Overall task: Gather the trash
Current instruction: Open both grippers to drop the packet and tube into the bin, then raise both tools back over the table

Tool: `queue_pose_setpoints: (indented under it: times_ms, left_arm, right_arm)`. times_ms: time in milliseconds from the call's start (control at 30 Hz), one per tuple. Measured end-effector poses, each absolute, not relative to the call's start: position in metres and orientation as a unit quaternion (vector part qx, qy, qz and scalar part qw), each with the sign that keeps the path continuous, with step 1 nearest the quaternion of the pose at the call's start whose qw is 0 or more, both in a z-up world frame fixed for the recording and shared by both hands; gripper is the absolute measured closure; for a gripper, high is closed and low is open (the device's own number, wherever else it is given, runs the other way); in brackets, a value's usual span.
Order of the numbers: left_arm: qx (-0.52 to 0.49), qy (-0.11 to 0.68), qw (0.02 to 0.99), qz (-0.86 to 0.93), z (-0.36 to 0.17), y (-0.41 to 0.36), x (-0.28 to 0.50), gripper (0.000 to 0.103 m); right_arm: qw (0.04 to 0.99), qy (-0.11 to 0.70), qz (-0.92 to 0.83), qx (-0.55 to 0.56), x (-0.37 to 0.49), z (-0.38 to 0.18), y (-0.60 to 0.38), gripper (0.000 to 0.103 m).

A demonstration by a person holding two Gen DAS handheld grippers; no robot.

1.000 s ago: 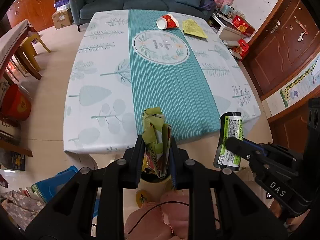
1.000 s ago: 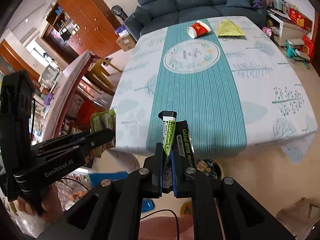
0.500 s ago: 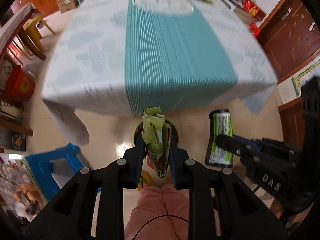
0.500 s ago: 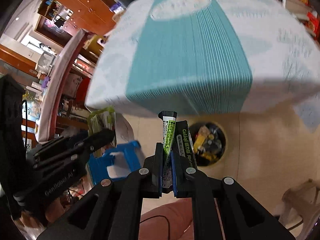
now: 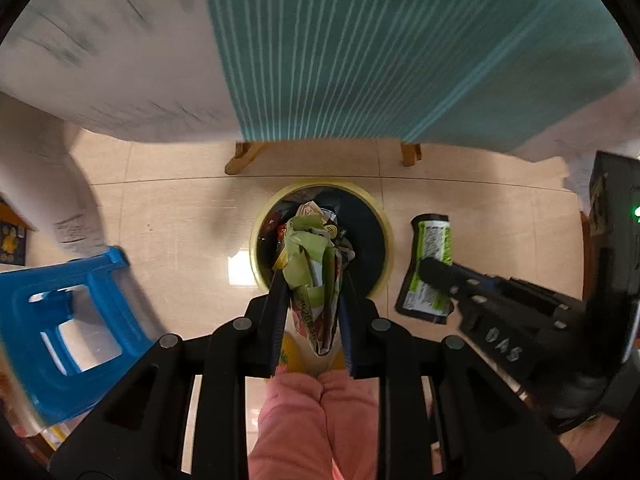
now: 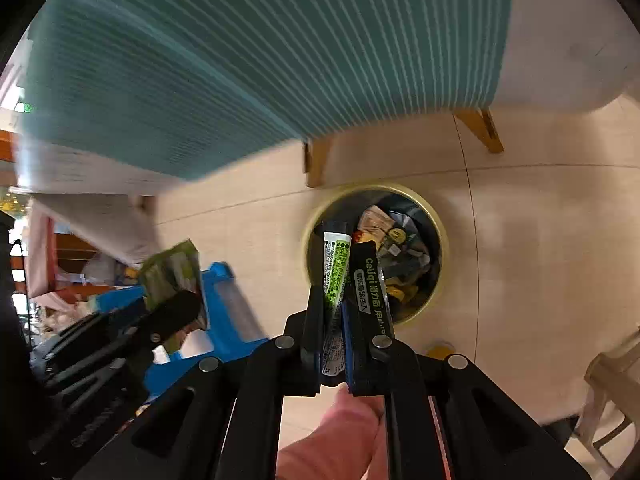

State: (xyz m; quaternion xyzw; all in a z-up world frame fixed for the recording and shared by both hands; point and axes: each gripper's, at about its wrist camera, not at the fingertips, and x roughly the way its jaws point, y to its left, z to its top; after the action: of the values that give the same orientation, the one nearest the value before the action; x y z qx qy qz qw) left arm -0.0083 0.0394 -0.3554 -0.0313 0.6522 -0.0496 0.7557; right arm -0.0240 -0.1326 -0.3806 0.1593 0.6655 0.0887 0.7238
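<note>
from the left wrist view, the left gripper [image 5: 312,300] is clenched on a crumpled green wrapper [image 5: 310,264], and it hangs right over the yellow-rimmed trash bin [image 5: 384,236] on the floor below the tabletop [image 5: 360,60] edge. the bin already holds some scraps. off to the side, the right gripper [image 5: 434,270] pinches a green-and-black packet [image 5: 430,264], beside the bin's rim rather than above its mouth. a blue stool [image 5: 68,320] stands near.

from the right wrist view, the right gripper [image 6: 336,320] grasps the packet [image 6: 340,276] upright between its fingers, its top lined up with the near edge of the bin [image 6: 436,220]. the left gripper [image 6: 176,312] shows at the side with the wrapper [image 6: 170,272].

to drop cleanly, i'd say the left one can let go where it is; the right should shift further over the opening first, since a flat packet may flutter and catch the rim.
</note>
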Motion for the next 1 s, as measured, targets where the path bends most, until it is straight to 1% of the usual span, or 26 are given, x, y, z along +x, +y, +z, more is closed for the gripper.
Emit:
queue_pose_setpoints:
  times_ms: [100,133,200,233,267,333,433,467,500,567,633,733,800,867,1000]
  left_arm:
    - [-0.028,0.651,0.757,-0.046,-0.394,0.035,-0.003,0.082]
    - [-0.026,0.651,0.757,-0.044,-0.408,0.035,-0.002,0.082]
    - [-0.021,0.652,0.757,-0.041,-0.429,0.034,0.001,0.077]
    - [-0.017,0.651,0.758,-0.038,-0.44,0.034,0.002,0.075]
    - [-0.014,0.65,0.759,-0.035,-0.447,0.034,0.004,0.071]
    - [-0.011,0.647,0.762,-0.029,-0.461,0.037,0.006,0.068]
    - [-0.008,0.649,0.761,-0.019,-0.476,0.041,0.01,0.05]
    - [-0.012,0.648,0.762,-0.016,-0.477,0.043,0.01,0.039]
    - [-0.014,0.647,0.763,-0.013,-0.479,0.048,0.011,0.031]
    - [-0.015,0.644,0.765,-0.013,-0.473,0.052,0.009,0.026]
    - [-0.009,0.642,0.767,-0.015,-0.464,0.054,0.007,0.026]
    - [-0.005,0.637,0.77,-0.017,-0.447,0.056,0.004,0.026]
    - [-0.004,0.638,0.77,-0.016,-0.433,0.055,0.001,0.026]
    - [-0.005,0.641,0.768,-0.015,-0.418,0.055,-0.002,0.026]
    - [-0.005,0.642,0.766,-0.02,-0.374,0.054,-0.012,0.026]
  right_arm:
    - [0.719,0.672,0.082,0.159,-0.019,-0.428,-0.131,0.095]
    - [0.717,0.672,0.081,0.164,-0.017,-0.443,-0.132,0.091]
    - [0.719,0.672,0.074,0.162,-0.015,-0.467,-0.134,0.083]
    - [0.72,0.671,0.072,0.163,-0.015,-0.474,-0.134,0.075]
    - [0.72,0.67,0.071,0.168,-0.013,-0.481,-0.134,0.064]
    - [0.718,0.67,0.063,0.177,-0.013,-0.495,-0.132,0.054]
    - [0.714,0.671,0.053,0.191,-0.012,-0.508,-0.136,0.05]
    - [0.714,0.671,0.048,0.193,-0.013,-0.511,-0.137,0.047]
    - [0.714,0.671,0.044,0.195,-0.014,-0.511,-0.139,0.045]
    - [0.715,0.669,0.039,0.2,-0.017,-0.513,-0.141,0.038]
    - [0.717,0.668,0.038,0.196,-0.017,-0.511,-0.14,0.035]
    - [0.72,0.667,0.038,0.189,-0.018,-0.492,-0.138,0.035]
    - [0.721,0.668,0.037,0.18,-0.02,-0.479,-0.138,0.033]
    - [0.723,0.67,0.036,0.168,-0.022,-0.46,-0.137,0.03]
    - [0.726,0.67,0.039,0.153,-0.026,-0.42,-0.134,0.029]
